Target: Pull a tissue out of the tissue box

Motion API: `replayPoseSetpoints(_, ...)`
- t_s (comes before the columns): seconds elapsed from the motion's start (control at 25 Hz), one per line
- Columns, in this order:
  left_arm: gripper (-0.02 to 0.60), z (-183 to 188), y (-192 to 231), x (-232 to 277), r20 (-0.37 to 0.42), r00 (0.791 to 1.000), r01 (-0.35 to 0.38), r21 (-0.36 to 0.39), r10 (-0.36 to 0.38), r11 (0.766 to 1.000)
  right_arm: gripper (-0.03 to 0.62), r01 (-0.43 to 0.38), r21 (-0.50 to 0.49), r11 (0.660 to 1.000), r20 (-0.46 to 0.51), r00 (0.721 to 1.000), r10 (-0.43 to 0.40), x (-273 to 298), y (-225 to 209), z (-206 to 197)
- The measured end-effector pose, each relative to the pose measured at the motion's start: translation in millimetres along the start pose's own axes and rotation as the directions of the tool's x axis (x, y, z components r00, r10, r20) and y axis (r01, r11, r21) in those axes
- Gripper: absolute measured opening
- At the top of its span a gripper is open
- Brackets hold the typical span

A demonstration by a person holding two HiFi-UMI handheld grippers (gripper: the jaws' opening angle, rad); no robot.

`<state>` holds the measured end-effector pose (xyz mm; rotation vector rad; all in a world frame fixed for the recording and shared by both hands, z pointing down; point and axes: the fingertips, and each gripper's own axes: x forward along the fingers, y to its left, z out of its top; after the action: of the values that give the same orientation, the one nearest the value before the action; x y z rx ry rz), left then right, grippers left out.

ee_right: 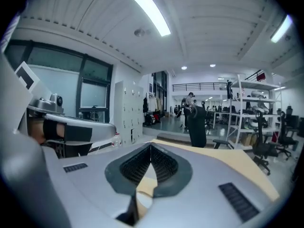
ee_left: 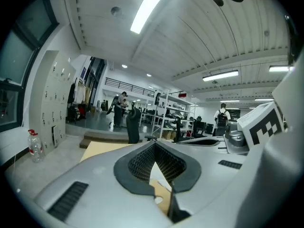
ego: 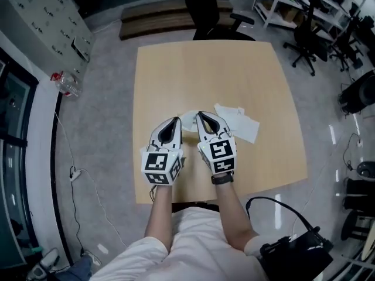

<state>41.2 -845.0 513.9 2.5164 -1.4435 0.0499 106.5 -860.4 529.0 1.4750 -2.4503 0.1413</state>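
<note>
A white rounded tissue container point(ego: 188, 120) sits on the wooden table point(ego: 176, 69), mostly hidden behind the two gripper tips. A crumpled white tissue point(ego: 239, 123) lies flat on the table just right of it. My left gripper point(ego: 176, 120) and right gripper point(ego: 200, 115) are held side by side over the table's near half, tips pointing at the container. Both are shut, jaw tips meeting with nothing between them, as the left gripper view point(ee_left: 155, 144) and the right gripper view point(ee_right: 151, 146) show. Only slivers of white and wood show through the gaps behind the tips.
A black office chair point(ego: 206, 7) stands at the table's far edge. On the floor at left are a water bottle point(ego: 66, 82) and a cable point(ego: 76, 171). More black chairs point(ego: 307, 37) and shelving point(ego: 281, 4) stand at the right. A black device point(ego: 296, 250) lies by the person's right side.
</note>
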Motion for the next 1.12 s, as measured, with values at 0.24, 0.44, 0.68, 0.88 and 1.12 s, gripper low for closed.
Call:
replayPoseSetpoints(0.24, 0.002, 67, -46, -52, 0.126, 0.992, -0.015, 0.09, 0.004, 0.996, 0.005, 0.032, -0.032, 0.999, 0.162, 0.986, -0.026, -75, 10, 78)
replayPoseSetpoints(0.44, 0.002, 98, -74, -96, 0.208, 0.978, -0.012, 0.147, -0.019, 0.989, 0.005, 0.069, -0.027, 0.997, 0.297, 0.953, -0.058, -135, 24, 119)
replayPoseSetpoints(0.68, 0.002, 110, -94, -138, 0.26, 0.965, -0.008, 0.163, -0.035, 0.987, 0.005, 0.118, -0.029, 0.993, 0.357, 0.929, -0.1, -186, 40, 141)
replayPoseSetpoints(0.88, 0.002, 98, -88, -200, 0.243, 0.97, 0.002, 0.127, -0.033, 0.992, 0.005, 0.127, 0.017, 0.992, 0.336, 0.934, -0.125, -218, 92, 127)
replayPoseSetpoints(1.12, 0.002, 79, -90, -265, 0.23, 0.971, 0.045, 0.077, -0.062, 0.996, 0.005, 0.135, 0.018, 0.991, 0.287, 0.949, -0.134, -254, 163, 100)
